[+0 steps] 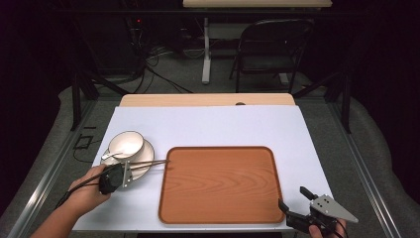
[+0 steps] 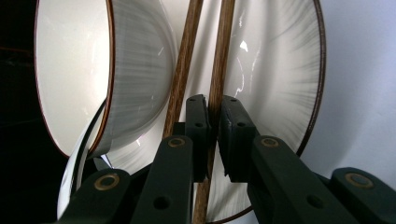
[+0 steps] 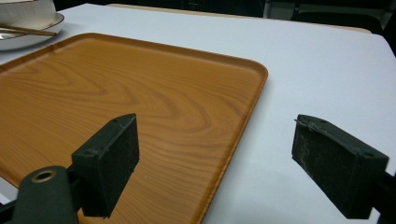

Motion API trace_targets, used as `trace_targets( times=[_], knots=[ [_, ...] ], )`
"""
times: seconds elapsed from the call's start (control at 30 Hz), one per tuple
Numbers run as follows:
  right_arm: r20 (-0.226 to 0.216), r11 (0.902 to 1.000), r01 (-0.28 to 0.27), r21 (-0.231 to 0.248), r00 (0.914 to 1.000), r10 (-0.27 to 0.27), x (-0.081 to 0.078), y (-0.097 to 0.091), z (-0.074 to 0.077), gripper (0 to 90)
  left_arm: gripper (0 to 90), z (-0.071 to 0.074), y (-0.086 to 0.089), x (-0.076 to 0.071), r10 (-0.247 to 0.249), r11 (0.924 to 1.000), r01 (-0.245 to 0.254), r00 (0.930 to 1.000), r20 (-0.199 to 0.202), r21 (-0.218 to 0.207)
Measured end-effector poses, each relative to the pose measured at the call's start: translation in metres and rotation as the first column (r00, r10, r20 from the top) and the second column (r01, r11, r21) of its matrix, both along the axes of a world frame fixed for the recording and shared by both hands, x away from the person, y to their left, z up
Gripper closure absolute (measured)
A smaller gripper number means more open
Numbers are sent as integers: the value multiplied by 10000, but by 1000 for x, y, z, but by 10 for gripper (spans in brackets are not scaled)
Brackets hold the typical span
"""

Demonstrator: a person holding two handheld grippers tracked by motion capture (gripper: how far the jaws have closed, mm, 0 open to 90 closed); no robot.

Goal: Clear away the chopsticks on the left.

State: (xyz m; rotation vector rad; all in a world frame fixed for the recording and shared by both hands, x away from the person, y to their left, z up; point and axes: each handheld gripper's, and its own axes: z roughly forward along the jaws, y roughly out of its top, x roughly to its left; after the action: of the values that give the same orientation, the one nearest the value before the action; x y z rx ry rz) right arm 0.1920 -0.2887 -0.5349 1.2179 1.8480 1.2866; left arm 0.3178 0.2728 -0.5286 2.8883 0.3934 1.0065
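Left gripper (image 2: 212, 119): jaws closed on one of the two wooden chopsticks (image 2: 215, 79). The pads pinch the right-hand stick of the pair as the left gripper view shows it; the other stick runs just beside the left pad, outside the grip.

The chopsticks lie across the white plate (image 1: 147, 159) near the table's left edge, tips reaching toward the left rim of the wooden tray (image 1: 220, 184). A white bowl (image 1: 126, 144) sits on the plate, touching or nearly touching the sticks, with a spoon (image 1: 110, 156) leaning out of it.

Right gripper (image 3: 215, 154): jaws wide open, nothing between them. It hovers at the table's near right corner, just beside the tray's near right corner.

Step in hand, as I judge it: lifting a chopstick off the plate, probably toward the tray.

Doing it well:
- Only one stick is caught. Either carry it alone or release and take both together; a half-caught second stick would roll off the plate.
- The grip sits toward the thick end, so the long free end will droop. Lift slowly and keep the stick level.
- Raise straight up before moving sideways, so the stick clears the bowl's wall and does not nudge the spoon.
- Keep the tips above the tray rim on the way across.
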Motion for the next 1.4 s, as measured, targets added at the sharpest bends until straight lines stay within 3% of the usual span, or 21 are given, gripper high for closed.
trace_targets(
  times=[0.1,0.2,0.23,0.37,0.47,0.67,1.17,1.3,1.4],
  knots=[
    [-6,10000,7,20,10000,-7,0,0,0,143,847,-1,-3,-2,-327,9984,319,9993,157,466],
    [-14,10000,7,39,10000,-7,0,0,0,143,848,-2,-3,-3,-420,9975,406,9989,217,586],
    [4,10000,7,32,10000,-7,0,0,0,143,848,-3,-3,-4,-579,9949,546,9977,363,843],
    [-38,10000,3,9,10000,-3,0,0,0,143,850,-3,-3,-5,-715,9932,674,9966,401,948],
    [-57,10000,3,46,10000,-2,1,0,0,143,850,-1,-2,-8,-864,9898,774,9936,728,1192],
    [-72,10000,11,69,10000,-11,1,0,0,143,850,6,-1,-12,-917,9880,790,9915,923,1326],
    [-60,9999,48,96,10000,-47,1,0,0,143,850,32,3,-19,-990,9864,779,9845,1446,1450],
    [-82,9999,53,122,10000,-52,1,-1,0,143,850,35,4,-18,-763,9909,596,9874,1385,1210],
    [-76,9999,56,107,10000,-55,0,-1,0,143,851,41,5,-15,-231,9970,149,9937,1096,754]
  ],
)
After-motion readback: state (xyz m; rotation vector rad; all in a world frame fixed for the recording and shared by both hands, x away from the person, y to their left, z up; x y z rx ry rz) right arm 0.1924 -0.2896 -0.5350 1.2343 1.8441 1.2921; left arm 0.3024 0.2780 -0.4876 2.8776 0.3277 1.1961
